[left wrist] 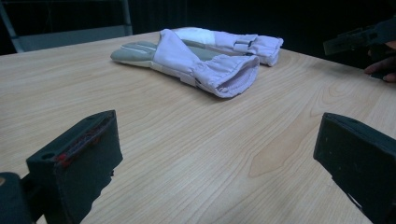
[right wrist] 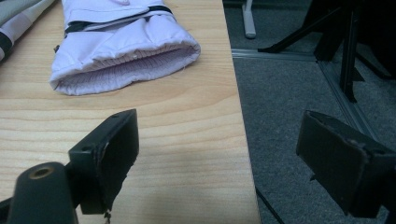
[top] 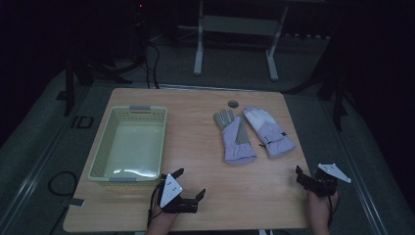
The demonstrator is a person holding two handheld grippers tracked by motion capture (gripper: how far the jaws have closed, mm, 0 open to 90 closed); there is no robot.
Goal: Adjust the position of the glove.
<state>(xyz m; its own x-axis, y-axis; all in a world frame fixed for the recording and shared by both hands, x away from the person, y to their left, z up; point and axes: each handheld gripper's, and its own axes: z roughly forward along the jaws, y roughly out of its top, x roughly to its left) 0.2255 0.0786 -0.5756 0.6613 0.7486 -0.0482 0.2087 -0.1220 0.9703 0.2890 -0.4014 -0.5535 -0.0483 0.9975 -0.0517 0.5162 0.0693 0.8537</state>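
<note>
Left gripper point(top: 190, 183) sits near the table's point(top: 220, 196) front edge, abt 6 o'clock of the tabletop, held in a hand point(top: 160, 221) coming in from the bottom; jaws spread wide w/ nothing between them, just bare wood seen thru the gap in the left gripper view point(left wrist: 215, 154). At its 10 o'clock, close by, the pale green basket point(top: 100, 154) stands on the table's left half, long side running front to back (grey grip tabs at both short ends). Right gripper point(top: 308, 177) is at the table's front right corner, abt 4 o'clock of the tabletop, jaws also apart and holding nothing; in the right gripper view point(right wrist: 215, 154) one jaw hangs over the wood and the other past the table edge, over grey carpet. From the right gripper, the 2 lilac gloves lie at 10–11 o'clock on the right half of the table: right glove point(top: 270, 131) nearest, cuff opening twd the front edge, black strap across the wrist; left glove point(top: 234, 138) just beside it, grey palm patch up, fingers pointing to the far edge. The gloves angle apart at the cuffs, fingertips near each other. Neither gripper touches a glove. A small round dark disc point(top: 233, 104) sits at 12 o'clock of the gloves, near the far edge. Beyond the table, a white frame point(top: 235, 29) stands on the floor.
</note>
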